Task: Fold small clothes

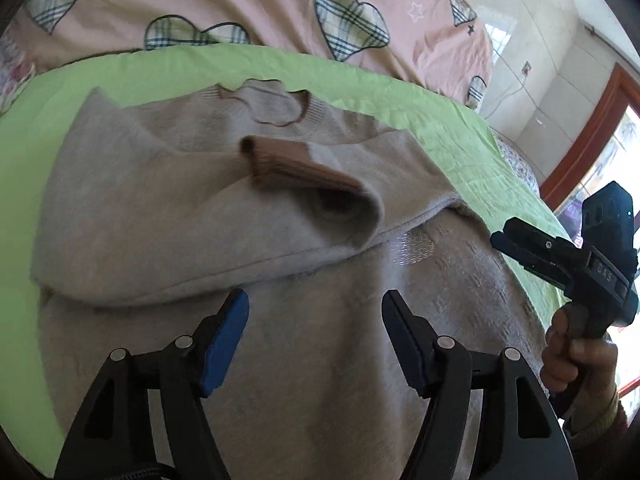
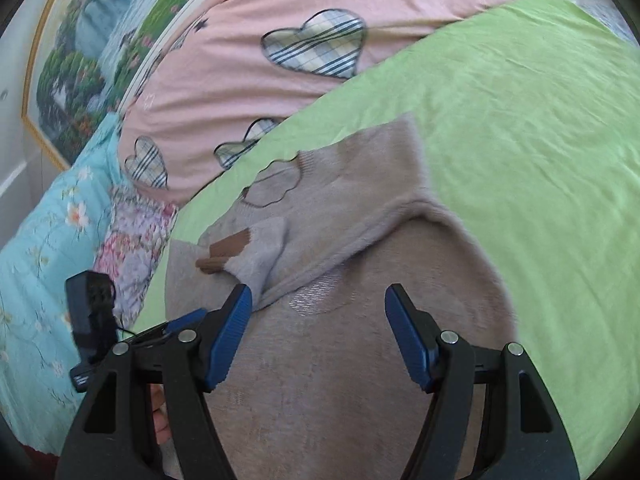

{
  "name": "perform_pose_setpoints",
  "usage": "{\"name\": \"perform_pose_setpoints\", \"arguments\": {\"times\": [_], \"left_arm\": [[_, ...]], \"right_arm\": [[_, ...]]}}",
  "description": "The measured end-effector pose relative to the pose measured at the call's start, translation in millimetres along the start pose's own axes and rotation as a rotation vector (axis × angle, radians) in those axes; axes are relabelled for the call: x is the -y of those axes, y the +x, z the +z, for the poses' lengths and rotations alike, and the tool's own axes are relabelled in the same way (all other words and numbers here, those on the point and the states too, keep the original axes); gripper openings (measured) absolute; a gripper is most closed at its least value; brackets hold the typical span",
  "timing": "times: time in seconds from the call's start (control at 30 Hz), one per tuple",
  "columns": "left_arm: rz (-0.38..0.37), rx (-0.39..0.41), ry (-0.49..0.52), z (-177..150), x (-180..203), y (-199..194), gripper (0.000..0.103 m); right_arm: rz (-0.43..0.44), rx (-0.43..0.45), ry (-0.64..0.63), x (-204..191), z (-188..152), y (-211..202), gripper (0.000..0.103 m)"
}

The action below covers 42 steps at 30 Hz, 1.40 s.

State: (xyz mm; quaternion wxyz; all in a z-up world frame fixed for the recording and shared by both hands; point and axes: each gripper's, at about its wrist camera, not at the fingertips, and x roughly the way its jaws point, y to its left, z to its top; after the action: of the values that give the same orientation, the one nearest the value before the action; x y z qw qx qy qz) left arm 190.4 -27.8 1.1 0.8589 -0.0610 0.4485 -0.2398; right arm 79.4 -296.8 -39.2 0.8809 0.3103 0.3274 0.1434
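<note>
A small beige sweater point(image 1: 168, 208) with a scalloped neckline lies flat on a green sheet point(image 1: 360, 80). Both sleeves are folded across its chest; one brown cuff point(image 1: 288, 160) lies on top near the middle. My left gripper point(image 1: 316, 300) is open and empty, hovering just above the sweater's lower body. My right gripper point(image 1: 504, 240) shows in the left wrist view at the sweater's right edge, held in a hand. In the right wrist view the right gripper point(image 2: 318, 296) is open and empty above the sweater point(image 2: 360, 360), near the folded sleeve point(image 2: 256, 264) with its brown cuff point(image 2: 228, 250).
A pink quilt with plaid hearts point(image 1: 280, 8) lies beyond the green sheet point(image 2: 520, 128). A turquoise floral blanket point(image 2: 48, 248) and a framed landscape picture point(image 2: 72, 64) are to the left in the right wrist view. A wooden door frame point(image 1: 592, 120) stands at right.
</note>
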Motion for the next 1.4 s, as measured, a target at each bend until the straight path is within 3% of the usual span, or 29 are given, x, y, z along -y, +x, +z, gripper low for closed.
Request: {"name": "perform_pose_setpoints", "arguments": {"times": [0.23,0.3,0.5,0.57,0.6,0.63,0.73,0.8,0.83,0.93,1.0,1.07,1.13,1.2,1.27,1.3,1.33,1.4], "left_arm": [[0.294,0.04,-0.245,-17,-118,-39,0.069],[0.323,0.021,-0.297,-18,-143,-36,0.069],[0.4,0.024,-0.312,-5,-155,-23,0.069],[0.427,0.032,-0.318,1,-153,-19,0.068],[0.446,0.032,-0.314,6,-152,-16,0.068],[0.458,0.032,-0.311,10,-150,-13,0.068],[0.492,0.04,-0.329,15,-147,-10,0.068],[0.488,0.05,-0.343,13,-145,-8,0.07],[0.493,0.05,-0.34,14,-143,-4,0.07],[0.543,0.054,-0.312,14,-133,0,0.069],[0.548,0.057,-0.327,13,-134,-2,0.069],[0.544,0.066,-0.357,10,-139,-6,0.069],[0.54,0.086,-0.387,7,-142,-12,0.069],[0.543,0.1,-0.401,3,-143,-14,0.069],[0.558,0.099,-0.397,3,-141,-12,0.069],[0.572,0.097,-0.388,4,-139,-11,0.069],[0.582,0.1,-0.383,4,-137,-11,0.069],[0.583,0.101,-0.382,4,-137,-12,0.069]], "right_arm": [[-0.067,-0.107,-0.332,-76,10,71,0.07],[-0.099,-0.135,-0.436,-96,9,93,0.07],[-0.259,-0.188,-0.682,-130,-1,151,0.069],[-0.264,-0.177,-0.651,-124,7,159,0.041],[-0.246,-0.182,-0.595,-117,16,159,0.013],[-0.209,-0.16,-0.523,-109,27,152,0.011],[-0.121,0.009,-0.264,-69,63,104,0.007],[-0.137,0.077,-0.128,-34,71,79,0.007],[-0.144,0.082,-0.092,-18,70,74,0.007],[-0.094,-0.028,-0.024,12,59,86,0.007],[-0.105,-0.083,0.008,22,48,94,0.009],[-0.104,-0.092,0.041,28,42,94,0.019],[-0.072,-0.058,0.121,38,41,87,0.047],[-0.042,-0.019,0.179,47,39,80,0.052],[-0.039,-0.035,0.176,49,44,83,0.046],[-0.054,-0.061,0.157,47,47,89,0.022],[-0.064,-0.079,0.138,44,52,93,0.008],[-0.045,-0.01,0.085,31,67,85,0.007]]}}
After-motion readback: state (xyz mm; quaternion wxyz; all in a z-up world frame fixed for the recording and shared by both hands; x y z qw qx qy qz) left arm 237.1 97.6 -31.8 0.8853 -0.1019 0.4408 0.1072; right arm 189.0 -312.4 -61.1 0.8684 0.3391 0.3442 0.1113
